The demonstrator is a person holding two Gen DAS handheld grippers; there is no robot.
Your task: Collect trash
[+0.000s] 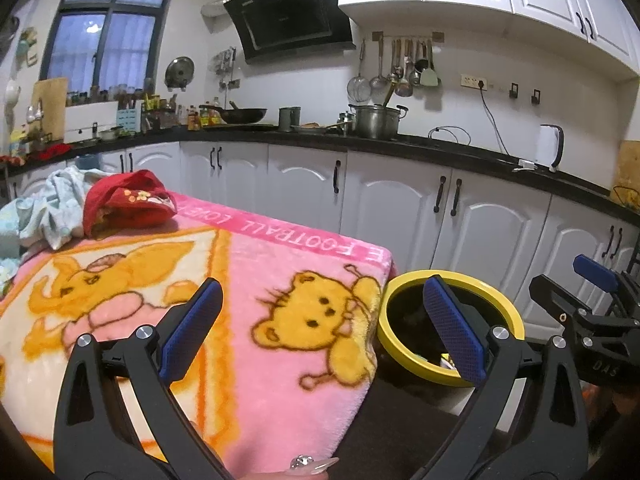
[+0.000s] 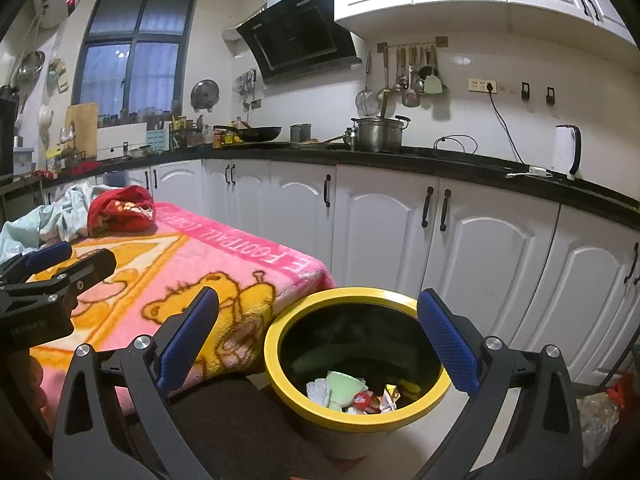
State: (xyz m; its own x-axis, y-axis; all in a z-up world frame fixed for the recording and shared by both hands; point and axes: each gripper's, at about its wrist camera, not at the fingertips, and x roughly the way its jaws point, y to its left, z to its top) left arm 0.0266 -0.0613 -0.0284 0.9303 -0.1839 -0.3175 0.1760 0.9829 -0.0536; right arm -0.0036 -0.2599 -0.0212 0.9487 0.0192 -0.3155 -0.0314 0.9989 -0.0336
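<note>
Blanket (image 2: pixel 168 276) touching yellow-rimmed bin (image 2: pixel 280 344), clothes (image 2: pixel 120 210) behind.

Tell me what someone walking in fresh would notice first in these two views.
The bright pink cartoon-bear blanket draped over the table grabs the eye first, with a red garment bunched at its far end. Right beside the table sits a yellow-rimmed trash bin with wrappers and paper scraps at the bottom. Both the left gripper and right gripper are open and empty.
</note>
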